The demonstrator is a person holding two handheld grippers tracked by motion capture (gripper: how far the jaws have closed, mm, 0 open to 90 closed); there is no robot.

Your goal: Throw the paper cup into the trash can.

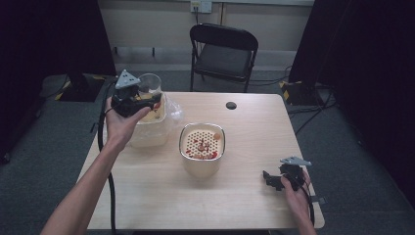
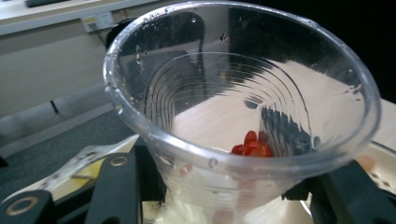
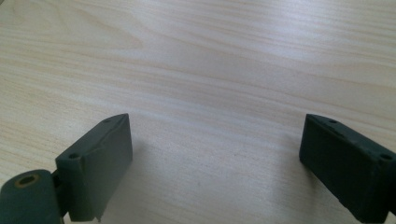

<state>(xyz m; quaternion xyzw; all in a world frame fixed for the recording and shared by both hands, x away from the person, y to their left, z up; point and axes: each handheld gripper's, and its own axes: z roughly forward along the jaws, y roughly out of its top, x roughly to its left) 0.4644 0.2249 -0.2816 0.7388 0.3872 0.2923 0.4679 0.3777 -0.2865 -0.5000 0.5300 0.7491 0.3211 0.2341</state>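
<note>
Cup (image 2: 243, 116) in your left hand-held gripper (image 1: 131, 98) is where the work stands: the jaws are clamped on its clear wall low down, one black jaw on each side of it in the left gripper view, and you have it lifted off the table (image 1: 244, 196) and tilted so the mouth faces back toward the camera. A few small red pieces (image 2: 252, 147) lie against the lower wall inside the cup, with drops of water on the rim, so the cup is not yet emptied.

Just beyond and to the right of that hand-held gripper, as the high view shows it, stands the strainer bowl (image 1: 202, 147), a perforated insert set in a pale tub, already carrying red and orange bits. Directly under the left hand-held gripper sits a clear plastic container (image 1: 149, 128) with something yellowish inside; what it holds I cannot tell.

My reading is that most of the contents have already gone into the strainer bowl and that what remains is to shake out the last red pieces and set the cup down.

Your right hand-held gripper (image 1: 275, 181) rests low over the bare table near its right front corner, well apart from everything, jaws spread wide with nothing between them.
</note>
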